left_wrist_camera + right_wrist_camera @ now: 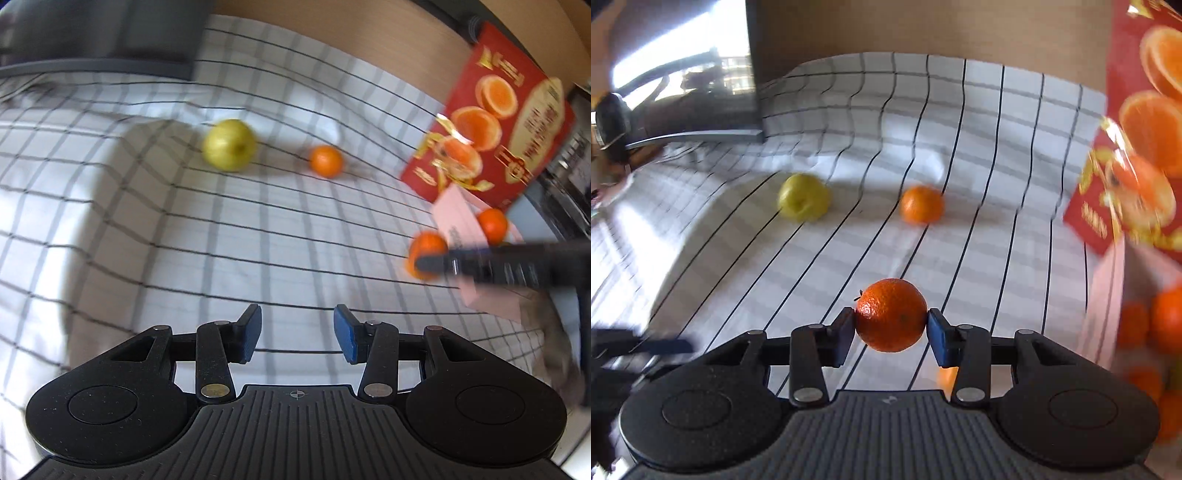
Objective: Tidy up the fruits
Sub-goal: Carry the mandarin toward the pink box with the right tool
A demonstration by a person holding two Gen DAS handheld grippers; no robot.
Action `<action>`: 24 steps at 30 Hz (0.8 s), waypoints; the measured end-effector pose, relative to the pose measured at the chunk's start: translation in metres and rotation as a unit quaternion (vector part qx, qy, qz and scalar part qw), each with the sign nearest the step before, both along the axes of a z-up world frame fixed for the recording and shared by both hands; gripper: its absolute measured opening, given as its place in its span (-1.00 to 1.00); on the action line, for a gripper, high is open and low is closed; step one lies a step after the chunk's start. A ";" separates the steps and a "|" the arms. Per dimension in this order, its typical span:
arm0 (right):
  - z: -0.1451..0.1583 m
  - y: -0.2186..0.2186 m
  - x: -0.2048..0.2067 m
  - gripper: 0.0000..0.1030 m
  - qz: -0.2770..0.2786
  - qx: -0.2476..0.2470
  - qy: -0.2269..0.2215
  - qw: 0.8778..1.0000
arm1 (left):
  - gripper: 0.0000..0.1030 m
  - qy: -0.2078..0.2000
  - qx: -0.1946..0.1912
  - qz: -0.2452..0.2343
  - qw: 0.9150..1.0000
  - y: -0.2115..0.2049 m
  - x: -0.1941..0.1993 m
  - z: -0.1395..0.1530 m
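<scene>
My right gripper (891,326) is shut on a mandarin (891,314) and holds it above the checked cloth; it shows in the left wrist view (424,263) at the right, with the mandarin (424,245) partly hidden by a finger. My left gripper (297,332) is open and empty above the cloth. A green apple (229,144) (803,202) and a loose mandarin (326,161) (921,205) lie on the cloth further off. A red box (491,122) (1137,155) printed with oranges stands open at the right, with several mandarins (1167,321) (493,221) inside.
A white cloth with black grid lines (236,236) (979,147) covers the table and is rumpled at the back. A dark monitor or screen (701,92) (96,40) stands at the back left. A wooden wall (923,26) is behind.
</scene>
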State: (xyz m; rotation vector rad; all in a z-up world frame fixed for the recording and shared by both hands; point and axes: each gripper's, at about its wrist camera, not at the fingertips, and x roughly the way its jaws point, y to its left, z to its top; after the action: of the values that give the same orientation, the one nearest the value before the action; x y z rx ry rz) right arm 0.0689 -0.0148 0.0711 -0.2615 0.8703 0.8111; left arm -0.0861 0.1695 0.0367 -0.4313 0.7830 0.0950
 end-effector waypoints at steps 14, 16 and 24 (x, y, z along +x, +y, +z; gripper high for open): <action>-0.033 -0.126 -0.040 -0.17 -0.119 0.024 0.040 0.992 | -0.07 -0.011 0.059 -0.120 0.991 -0.096 0.058 0.006; -0.038 -0.135 -0.036 -0.17 -0.136 0.027 0.047 0.989 | -0.07 -0.013 0.077 -0.133 0.988 -0.105 0.065 0.008; -0.040 -0.174 -0.035 0.31 -0.185 0.057 0.048 0.980 | -0.07 0.003 0.114 -0.137 0.984 -0.121 0.098 -0.001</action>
State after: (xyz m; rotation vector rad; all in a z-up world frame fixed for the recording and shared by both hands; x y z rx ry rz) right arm 0.0340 -0.1883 0.0310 0.0429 0.9245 0.5264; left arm 0.0124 0.0487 0.0356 -0.1035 0.8191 -0.0705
